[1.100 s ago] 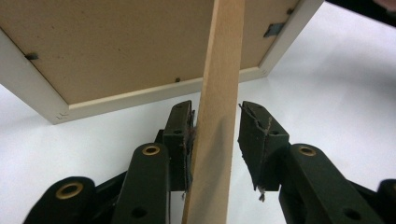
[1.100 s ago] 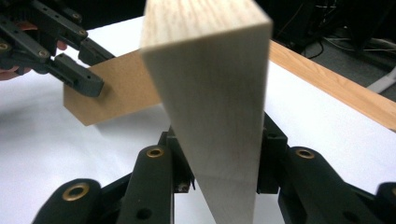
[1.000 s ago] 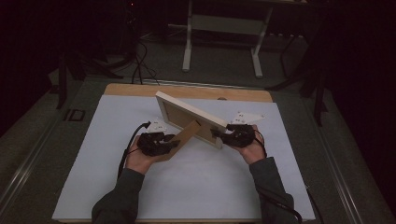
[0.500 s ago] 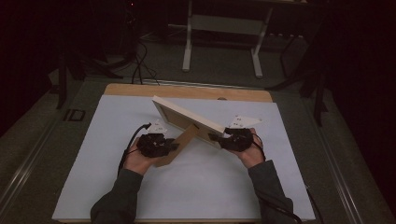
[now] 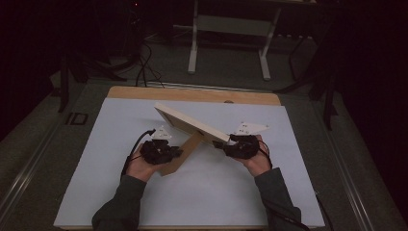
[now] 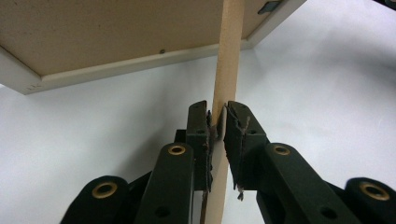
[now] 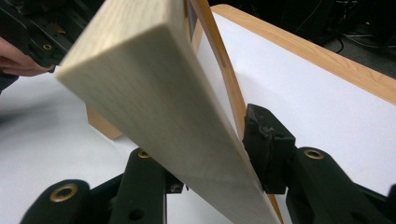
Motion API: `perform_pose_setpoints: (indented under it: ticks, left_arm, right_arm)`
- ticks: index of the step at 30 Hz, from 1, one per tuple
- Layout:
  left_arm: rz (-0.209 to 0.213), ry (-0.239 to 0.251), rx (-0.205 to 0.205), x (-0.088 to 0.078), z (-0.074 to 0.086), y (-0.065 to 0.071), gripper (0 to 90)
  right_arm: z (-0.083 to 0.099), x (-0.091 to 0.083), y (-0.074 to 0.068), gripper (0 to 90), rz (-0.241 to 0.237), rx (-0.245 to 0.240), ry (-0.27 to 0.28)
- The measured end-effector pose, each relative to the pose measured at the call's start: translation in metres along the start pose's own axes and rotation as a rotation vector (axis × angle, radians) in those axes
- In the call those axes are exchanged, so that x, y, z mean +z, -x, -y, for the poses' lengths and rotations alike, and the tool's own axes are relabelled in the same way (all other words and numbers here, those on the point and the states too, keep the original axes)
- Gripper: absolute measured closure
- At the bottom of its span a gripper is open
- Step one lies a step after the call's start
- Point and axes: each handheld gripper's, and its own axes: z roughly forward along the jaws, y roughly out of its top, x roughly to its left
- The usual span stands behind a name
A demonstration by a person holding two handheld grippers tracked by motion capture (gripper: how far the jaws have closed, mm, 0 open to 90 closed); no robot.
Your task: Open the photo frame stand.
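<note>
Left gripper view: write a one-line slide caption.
Left gripper pinches the picture frame's fold-out stand above the white table.

White mat (image 5: 207, 192) bare around both hands, tilted picture frame (image 5: 190, 122) blocking the middle

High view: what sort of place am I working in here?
Probably a dim lab or workshop recording bench. A white sheet covers a wooden table, cables trail over the dark floor behind, and a metal stand sits beyond. Both grippers hold a picture frame.
</note>
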Motion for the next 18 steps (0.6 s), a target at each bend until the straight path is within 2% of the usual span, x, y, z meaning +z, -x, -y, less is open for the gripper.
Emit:
perform_pose_setpoints:
  ticks: [9, 18]
  left_arm:
    - [0.002, -0.013, -0.001, 0.0016, 0.0022, -0.0007, 80.6]
    - [0.012, -0.004, -0.015, 0.0023, 0.0026, -0.0012, 78.7]
  right_arm:
    - [0.0010, 0.0008, -0.0029, 60.5, -0.010, -0.008, -0.006]
    - [0.0005, 0.0007, -0.0031, 60.5, -0.007, -0.013, -0.014]
